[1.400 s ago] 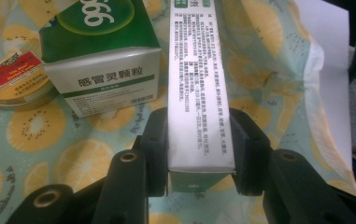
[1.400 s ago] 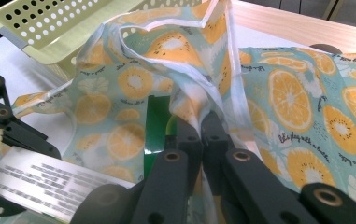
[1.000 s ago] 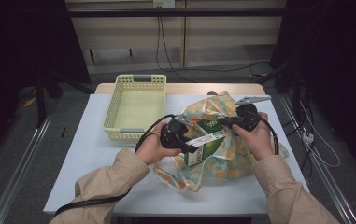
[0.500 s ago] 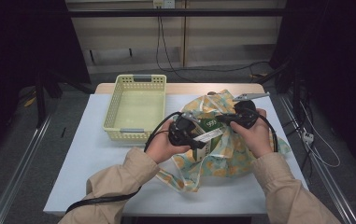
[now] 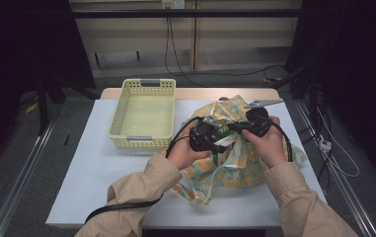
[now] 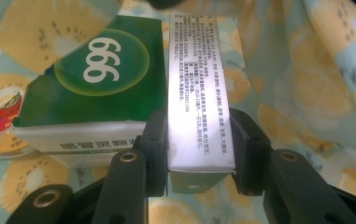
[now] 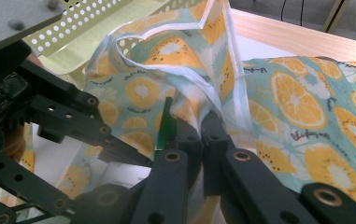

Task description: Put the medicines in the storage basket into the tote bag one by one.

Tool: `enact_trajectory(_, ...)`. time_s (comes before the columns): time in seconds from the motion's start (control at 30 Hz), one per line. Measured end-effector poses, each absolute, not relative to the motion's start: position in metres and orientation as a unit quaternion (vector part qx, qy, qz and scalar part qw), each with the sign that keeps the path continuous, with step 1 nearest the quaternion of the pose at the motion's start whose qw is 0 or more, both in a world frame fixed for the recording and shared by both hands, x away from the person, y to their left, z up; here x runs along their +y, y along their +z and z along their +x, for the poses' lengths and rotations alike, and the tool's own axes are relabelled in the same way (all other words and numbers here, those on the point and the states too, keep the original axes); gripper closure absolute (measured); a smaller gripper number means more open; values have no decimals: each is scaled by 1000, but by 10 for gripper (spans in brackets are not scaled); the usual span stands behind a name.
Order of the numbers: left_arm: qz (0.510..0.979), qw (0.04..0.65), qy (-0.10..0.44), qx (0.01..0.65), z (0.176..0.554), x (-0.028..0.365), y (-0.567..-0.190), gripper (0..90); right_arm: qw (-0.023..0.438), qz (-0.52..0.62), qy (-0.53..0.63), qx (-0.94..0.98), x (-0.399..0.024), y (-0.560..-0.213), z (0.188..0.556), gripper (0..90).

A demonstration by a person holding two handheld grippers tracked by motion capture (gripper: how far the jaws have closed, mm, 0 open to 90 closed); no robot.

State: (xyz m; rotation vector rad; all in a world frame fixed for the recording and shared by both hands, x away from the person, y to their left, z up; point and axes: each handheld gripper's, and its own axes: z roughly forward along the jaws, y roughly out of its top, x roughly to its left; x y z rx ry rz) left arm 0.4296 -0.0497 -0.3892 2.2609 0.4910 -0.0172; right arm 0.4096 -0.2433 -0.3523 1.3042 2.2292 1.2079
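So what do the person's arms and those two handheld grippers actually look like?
Both arms wear tan long sleeves. The left gripper and right gripper are black, with perforated link bars and brass-coloured pivot pins. A black cable trails from the left one; a grey plate tops the right.

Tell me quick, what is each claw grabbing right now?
Left gripper: closed on the green and white cardboard box.
Right gripper: closed, pinching the fruit-print cloth bag.

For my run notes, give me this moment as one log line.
left gripper: shut on green medicine box | right gripper: shut on fruit-print bag edge | yellow basket: beside bag
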Motion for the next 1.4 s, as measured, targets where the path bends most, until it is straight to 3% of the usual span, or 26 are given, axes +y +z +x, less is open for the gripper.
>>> enact_trajectory(0.2,884,420,-18,205,431,-52,-393,612,143,453,419,774,-243,-354,409,893)
enact_trajectory(0.33,885,416,-12,207,431,-45,-394,441,142,455,419,773,-245,-355,409,893)
enact_trajectory(0.77,893,399,-10,209,416,8,-391,169,136,459,418,772,-246,-364,407,893)
enact_trajectory(1.4,903,363,1,229,402,46,-429,134,135,461,415,773,-246,-369,405,893)
